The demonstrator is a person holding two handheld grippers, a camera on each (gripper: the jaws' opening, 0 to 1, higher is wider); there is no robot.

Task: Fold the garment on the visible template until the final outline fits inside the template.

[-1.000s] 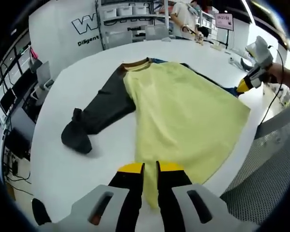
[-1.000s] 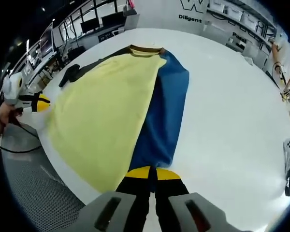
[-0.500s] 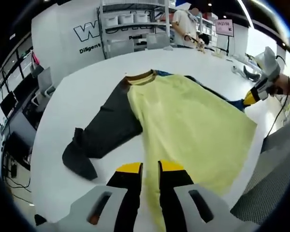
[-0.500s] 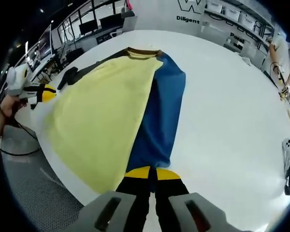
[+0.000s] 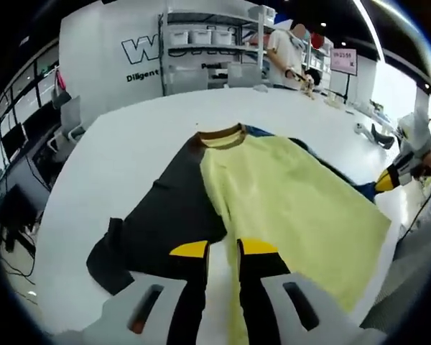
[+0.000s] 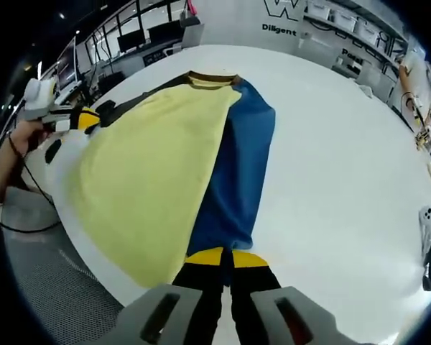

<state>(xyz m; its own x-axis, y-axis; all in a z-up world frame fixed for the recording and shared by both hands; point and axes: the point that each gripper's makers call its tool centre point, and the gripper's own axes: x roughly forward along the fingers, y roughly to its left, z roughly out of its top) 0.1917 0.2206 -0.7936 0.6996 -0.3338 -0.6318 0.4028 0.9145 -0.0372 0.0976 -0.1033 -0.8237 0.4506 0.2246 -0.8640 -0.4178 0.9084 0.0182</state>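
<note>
shirt (image 5: 287, 201) spread on worktop (image 6: 345, 144) | folding barely begun | left gripper (image 5: 223, 248), right gripper (image 6: 221, 256) each pinch its hem

Handheld two-jaw grippers, yellow-tipped

The left gripper (image 5: 223, 248) and right gripper (image 6: 220, 256) have black jaws with yellow tips on pale grey slotted bodies; a black cable (image 6: 19, 181) trails under the hand (image 6: 14, 141).

**Hidden and cut-off parts**

At the lower centre of the left gripper view, the garment's (image 5: 287, 194) near hem is being covered by the left gripper (image 5: 223, 248). In the right gripper view, the blue sleeve's (image 6: 237, 172) end is being hidden behind the right gripper (image 6: 221, 256).
</note>
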